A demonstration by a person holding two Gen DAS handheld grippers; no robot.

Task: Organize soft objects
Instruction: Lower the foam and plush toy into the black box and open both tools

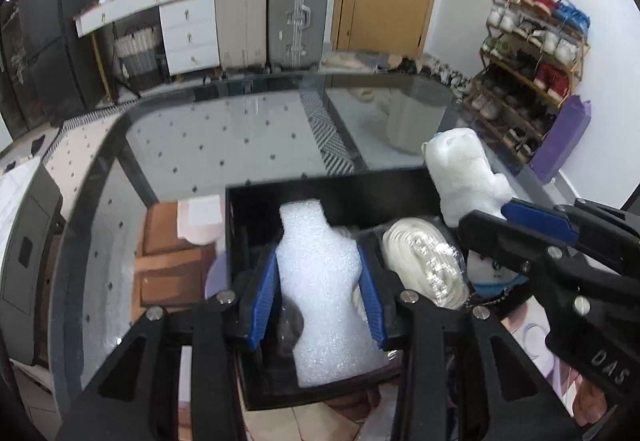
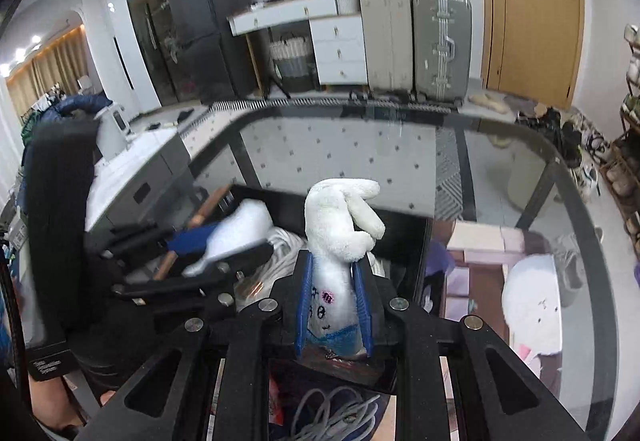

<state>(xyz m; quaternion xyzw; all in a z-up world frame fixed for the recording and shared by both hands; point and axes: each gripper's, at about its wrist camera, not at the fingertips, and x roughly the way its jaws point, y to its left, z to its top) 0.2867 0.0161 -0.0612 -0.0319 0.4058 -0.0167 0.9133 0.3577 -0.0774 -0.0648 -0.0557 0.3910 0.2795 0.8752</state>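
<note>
My left gripper is shut on a white foam piece and holds it over the black box on the glass table. A coiled white rope lies in the box to the right of the foam. My right gripper is shut on a white plush toy with a drawn face and blue collar, upright above the box's near edge. In the left wrist view the plush and right gripper are at the right. In the right wrist view the left gripper holds the foam at the left.
The glass table extends far ahead of the box. Under the glass are a brown cabinet and a round white plush. Suitcases, a desk and a shoe rack stand at the room's walls. Grey cable lies below my right gripper.
</note>
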